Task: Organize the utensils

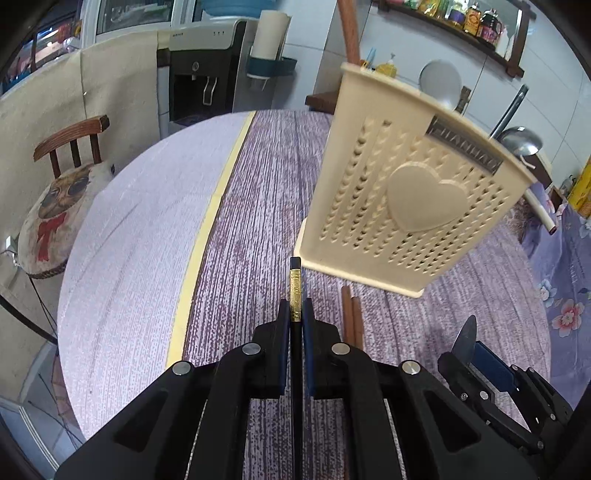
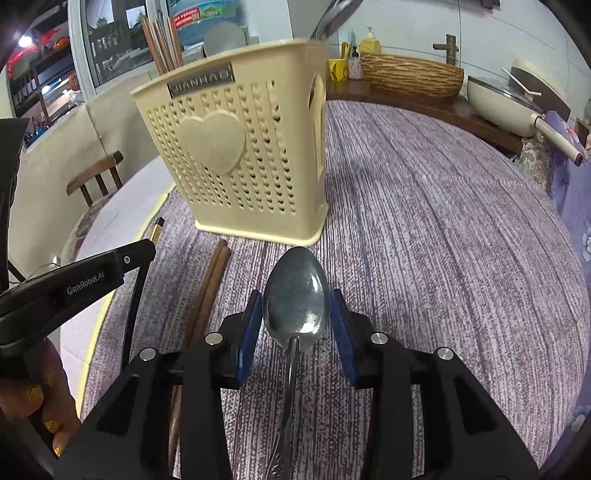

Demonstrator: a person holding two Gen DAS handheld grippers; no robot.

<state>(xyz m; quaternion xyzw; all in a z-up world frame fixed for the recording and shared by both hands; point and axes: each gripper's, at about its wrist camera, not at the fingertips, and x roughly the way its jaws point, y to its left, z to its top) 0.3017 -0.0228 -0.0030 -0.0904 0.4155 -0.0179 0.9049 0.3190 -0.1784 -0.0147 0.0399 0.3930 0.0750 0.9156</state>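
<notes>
left gripper [image 1: 295,317] clamped on black chopstick [image 1: 295,291]; right gripper [image 2: 297,317] pinching spoon [image 2: 296,295]; could snag near caddy [image 2: 240,155] rim, tipping it.

Home kitchen-dining room: water dispenser [image 1: 201,70], condiment shelf [image 1: 461,22], clothed table [image 1: 240,221].

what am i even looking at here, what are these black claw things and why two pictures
The black claws are handheld grippers; a person holds one in each hand. Each picture comes from a camera on one gripper, looking along its jaws. The left gripper is shut on a black chopstick with a gold band. In the right wrist view the right gripper has a metal spoon between its jaws, though whether they pinch it is unclear. On the purple tablecloth stands a cream utensil holder with a heart, and two brown chopsticks lie before it.
</notes>
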